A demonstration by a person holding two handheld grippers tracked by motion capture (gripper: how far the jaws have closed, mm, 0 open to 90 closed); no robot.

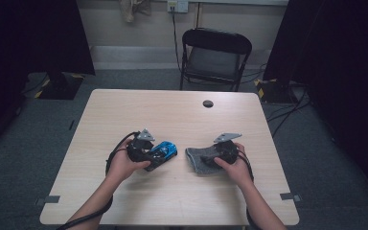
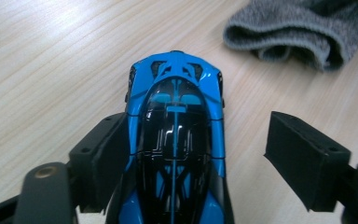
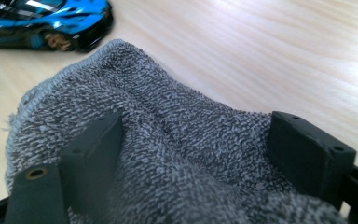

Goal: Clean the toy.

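A blue and black toy car (image 1: 165, 152) lies on the wooden table (image 1: 172, 115), left of centre. My left gripper (image 1: 156, 156) is open around it. In the left gripper view the car (image 2: 175, 135) sits between the jaws; the left pad (image 2: 103, 156) touches its side, and the right pad (image 2: 298, 156) stands clear of it. A grey terry cloth (image 1: 199, 160) lies crumpled just right of the car. My right gripper (image 1: 210, 158) is open over it, with the cloth (image 3: 182, 154) bunched up between its wide-apart jaws. The car (image 3: 46, 23) lies beyond the cloth's hem.
A black folding chair (image 1: 215, 52) stands behind the table's far edge. A round cable hole (image 1: 208, 103) sits near the back centre of the table. Dark stands and cables are on the floor at both sides. Bare tabletop lies behind and in front of the hands.
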